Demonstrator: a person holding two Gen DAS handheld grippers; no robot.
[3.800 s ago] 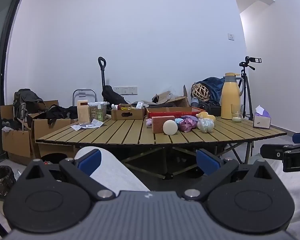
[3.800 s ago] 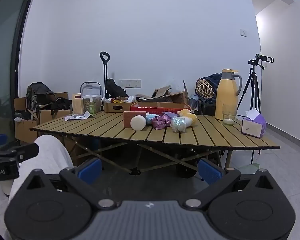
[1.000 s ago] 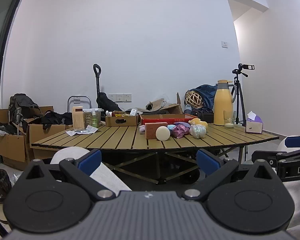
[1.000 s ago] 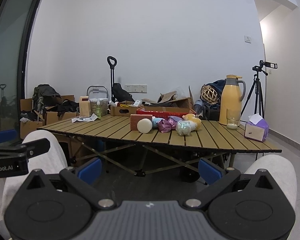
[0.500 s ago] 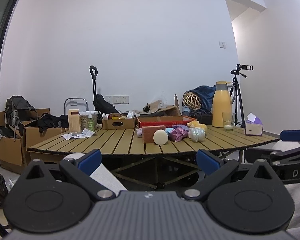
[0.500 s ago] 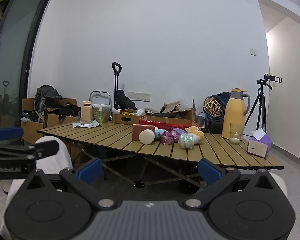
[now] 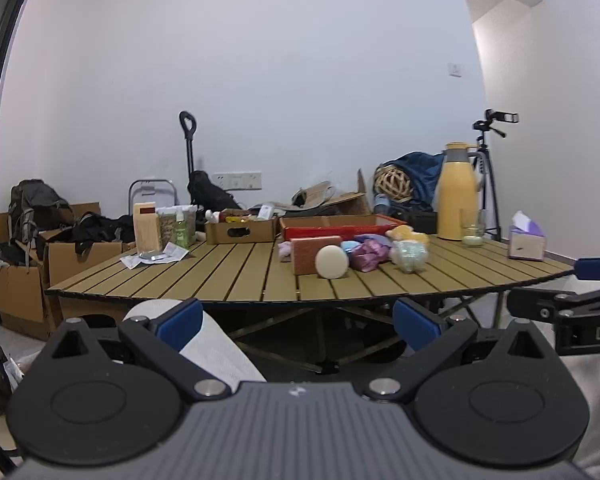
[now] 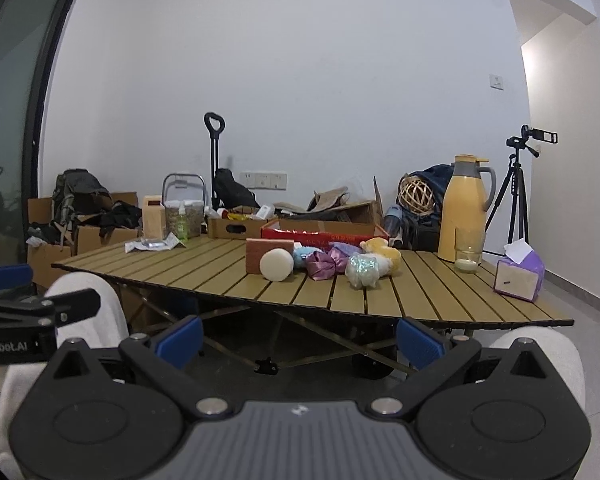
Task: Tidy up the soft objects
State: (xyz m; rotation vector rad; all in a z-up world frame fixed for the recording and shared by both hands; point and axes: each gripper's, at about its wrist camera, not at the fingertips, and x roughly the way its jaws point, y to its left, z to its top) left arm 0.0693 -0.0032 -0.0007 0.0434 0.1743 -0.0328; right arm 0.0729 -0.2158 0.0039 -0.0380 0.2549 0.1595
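Left wrist view, from the claw outward. Left gripper [image 7: 296, 320]: spread wide, gripping nothing, hanging short of the table edge above a pale trouser knee [image 7: 216, 344]. Right gripper [image 8: 298, 334]: likewise spread and empty, hovering between two pale knees; seen from the left view, bearing white letters "DA" cut off by the frame edge. Left unit, seen from the right view, showing "nRobot.AI", start of the word cut off.

Slatted folding table [image 7: 228, 276]: carrying the soft objects, clustered mid-table, well apart from both claws:
- pink sponge block [image 7: 306, 254], standing behind and touching a cream round puff [image 7: 332, 262]
- light blue soft piece [image 8: 302, 258], purple satin bundle [image 7: 366, 256], speckled pale green plush [image 7: 410, 258], yellow plush [image 7: 404, 234], lying close together
- red tray [image 7: 340, 224], sitting just behind the cluster; writing on its side too blurred to read

Also sitting on the table: cardboard box [image 7: 240, 230], yellow thermos jug [image 7: 456, 208], glass [image 7: 472, 228], purple tissue box [image 7: 526, 242], wooden box [image 7: 146, 228].
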